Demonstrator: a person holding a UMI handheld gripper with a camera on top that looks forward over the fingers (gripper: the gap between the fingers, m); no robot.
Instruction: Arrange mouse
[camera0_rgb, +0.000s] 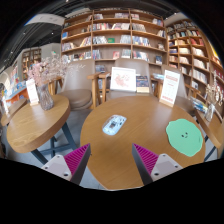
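**Open claw hangs over round table, mouse lies ahead**

The claw (113, 160), nearest the lens, hangs w/ its two fingers spread wide apart, pink pads (74, 157) facing in, nothing held btwn them. Below and beyond sits a round wooden table (140, 135). The mouse (114, 125), pale and light-colored, lies on the tabletop just ahead of the fingers, roughly in line w/ the gap btwn them, not touching either. A green mat (184, 136) w/ a scalloped edge lies on the same table well off to the right of the mouse, near the rim. At the table's far edge stand two upright sign cards, one white (122, 79) behind the mouse, one w/ an orange border (169, 87) farther right. A second round table (35, 122) stands to the left, carrying a vase of dried flowers (42, 77) and another card. Wooden chairs (82, 88) sit btwn the tables. Tall bookshelves (115, 38) packed w/ books line the back wall and the right side of the room.
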